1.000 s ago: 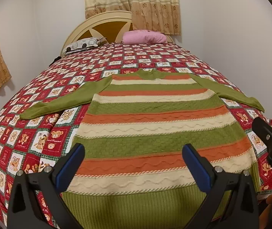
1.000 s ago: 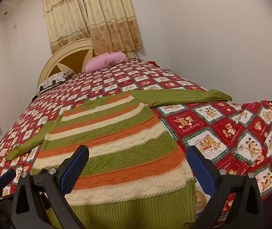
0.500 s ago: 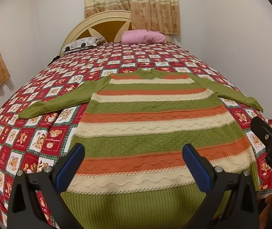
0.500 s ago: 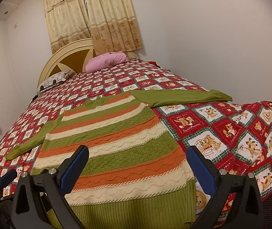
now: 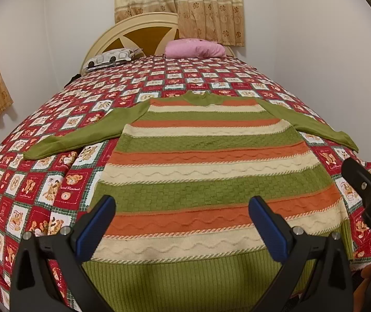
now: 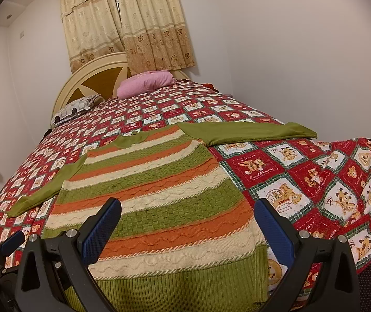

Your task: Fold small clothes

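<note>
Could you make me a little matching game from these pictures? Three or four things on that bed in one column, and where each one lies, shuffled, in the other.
Things:
1. striped sweater
2. pink pillow
3. patterned pillow
4. left hand-held gripper

Places or states:
A. at the headboard, on the left side
B. open, over the sweater's hem
C. spread flat on the quilt, sleeves out
D. at the headboard, below the curtains

Pairs: 1-C, 2-D, 3-A, 4-B

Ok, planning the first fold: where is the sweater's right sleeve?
In the right wrist view, the right sleeve lies flat on the quilt, stretched rightward beyond the right claw.
</note>
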Demonstrator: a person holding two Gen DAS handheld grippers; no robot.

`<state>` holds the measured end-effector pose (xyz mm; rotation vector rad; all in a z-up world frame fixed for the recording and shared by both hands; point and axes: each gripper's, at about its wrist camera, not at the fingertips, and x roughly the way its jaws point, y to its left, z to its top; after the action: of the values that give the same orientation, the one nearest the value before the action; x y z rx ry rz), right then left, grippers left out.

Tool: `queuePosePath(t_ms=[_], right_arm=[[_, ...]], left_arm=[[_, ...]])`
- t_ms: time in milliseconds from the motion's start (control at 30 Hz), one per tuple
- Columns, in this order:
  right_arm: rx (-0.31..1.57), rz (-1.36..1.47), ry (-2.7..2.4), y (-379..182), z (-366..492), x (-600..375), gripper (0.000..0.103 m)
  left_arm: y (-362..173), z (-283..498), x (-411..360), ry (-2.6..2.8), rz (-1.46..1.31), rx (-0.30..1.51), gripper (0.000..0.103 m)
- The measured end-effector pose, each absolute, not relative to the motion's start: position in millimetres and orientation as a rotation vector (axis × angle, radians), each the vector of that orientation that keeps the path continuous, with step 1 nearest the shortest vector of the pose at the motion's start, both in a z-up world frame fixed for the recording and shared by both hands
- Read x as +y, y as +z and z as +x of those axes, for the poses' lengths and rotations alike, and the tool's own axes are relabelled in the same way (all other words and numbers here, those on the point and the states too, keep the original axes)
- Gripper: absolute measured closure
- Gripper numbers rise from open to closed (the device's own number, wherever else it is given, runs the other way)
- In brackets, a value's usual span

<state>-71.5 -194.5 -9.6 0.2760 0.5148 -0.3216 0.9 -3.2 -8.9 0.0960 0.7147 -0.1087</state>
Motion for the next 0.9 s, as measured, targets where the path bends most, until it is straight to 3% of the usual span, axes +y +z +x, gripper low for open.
queuePosePath(t_ms=[900], right_arm=[[0.535, 0.271, -0.318, -15.8, -68.5, -193.9, 0.001]], left_arm=[[-13.8, 5.7, 2.0, -0.117, 0.079, 0.745, 0.000]])
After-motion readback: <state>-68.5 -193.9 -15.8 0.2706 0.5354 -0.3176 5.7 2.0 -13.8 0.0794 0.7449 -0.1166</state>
